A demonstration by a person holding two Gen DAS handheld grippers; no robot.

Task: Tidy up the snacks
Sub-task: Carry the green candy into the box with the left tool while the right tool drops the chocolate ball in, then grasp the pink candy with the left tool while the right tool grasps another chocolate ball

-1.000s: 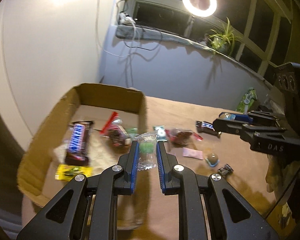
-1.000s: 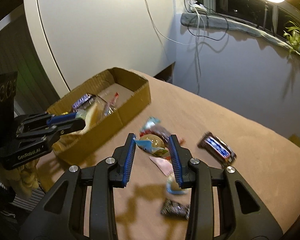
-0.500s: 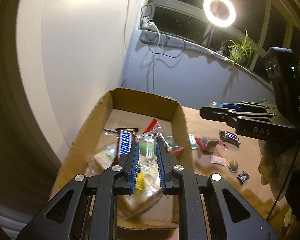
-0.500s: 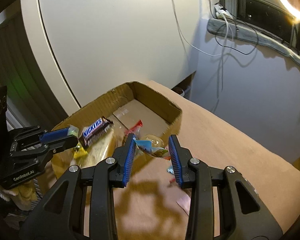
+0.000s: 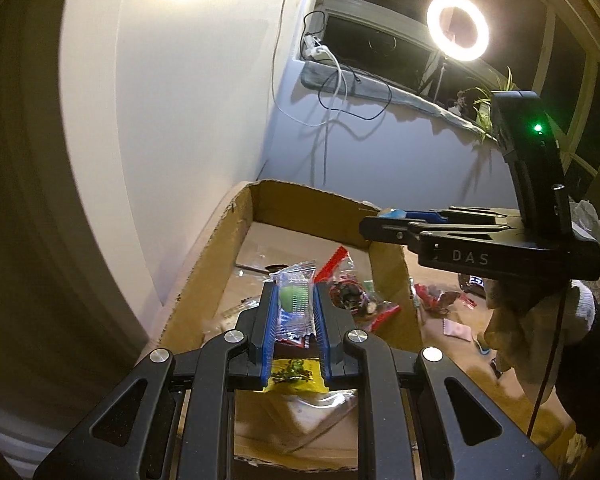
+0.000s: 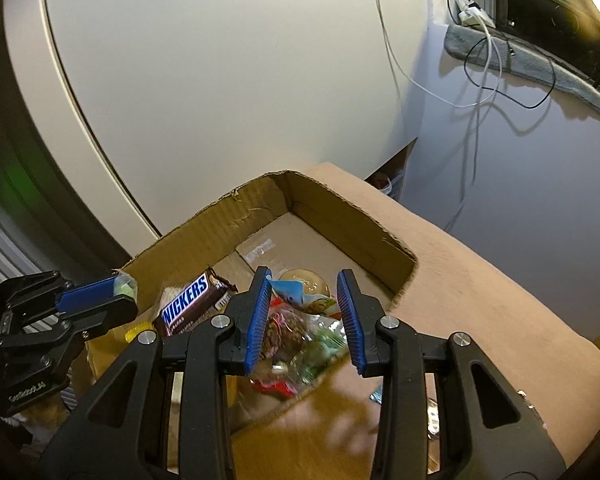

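My left gripper (image 5: 295, 300) is shut on a clear packet with a green candy (image 5: 293, 298) and holds it above the open cardboard box (image 5: 216, 248). My right gripper (image 6: 304, 296) is shut on a blue-and-white wrapped round snack (image 6: 306, 294) and holds it over the same box (image 6: 356, 224). The box holds a Snickers bar (image 6: 190, 304), a yellow packet (image 5: 296, 376), red-wrapped snacks (image 5: 350, 294) and clear bags. Each gripper shows in the other's view: the right gripper in the left wrist view (image 5: 384, 224), the left gripper in the right wrist view (image 6: 120, 296).
The box sits at the left end of a brown table (image 6: 500, 300), close to a white wall. Several small snacks (image 5: 440, 300) lie on the table right of the box. A window sill with cables, a plant and a ring light (image 5: 458, 27) is behind.
Both grippers have moved left from the table to over the box, each still holding its snack. The box now fills the lower middle of both views.
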